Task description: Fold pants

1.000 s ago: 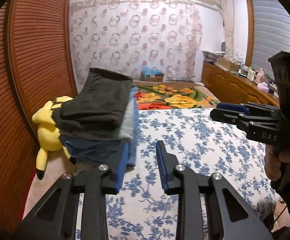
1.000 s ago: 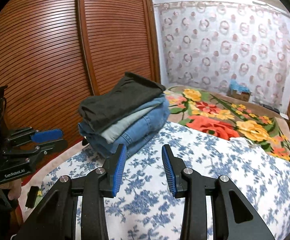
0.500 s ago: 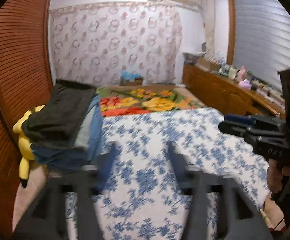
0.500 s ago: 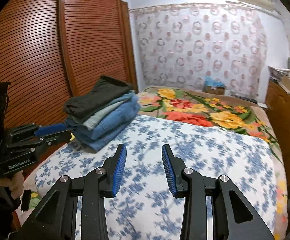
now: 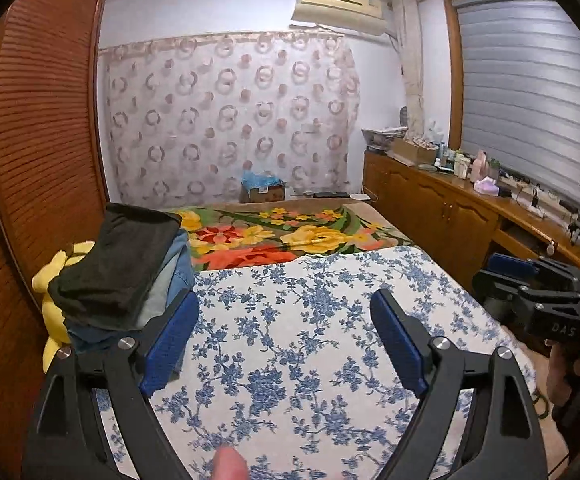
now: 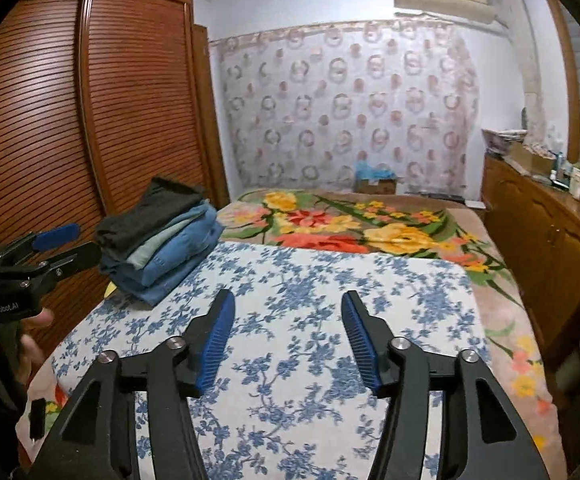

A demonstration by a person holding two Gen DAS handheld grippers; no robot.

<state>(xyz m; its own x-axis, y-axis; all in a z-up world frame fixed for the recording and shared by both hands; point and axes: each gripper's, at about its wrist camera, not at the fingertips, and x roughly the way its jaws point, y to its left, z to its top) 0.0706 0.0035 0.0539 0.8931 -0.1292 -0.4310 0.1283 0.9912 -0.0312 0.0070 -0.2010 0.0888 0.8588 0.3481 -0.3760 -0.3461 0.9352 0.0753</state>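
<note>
The bed [image 6: 502, 320] carries a blue-flowered white sheet [image 6: 310, 320] on its near part and a bright floral blanket [image 6: 370, 224] on its far part; a stack of folded pants [image 6: 161, 236] lies at the sheet's far left corner

folded pants stack [image 6: 157, 236], dark pair on top, at bed's left edge

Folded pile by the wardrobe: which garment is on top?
The dark charcoal pair sits on top of the pile; below it lie a pale grey-green layer and blue denim jeans.
</note>
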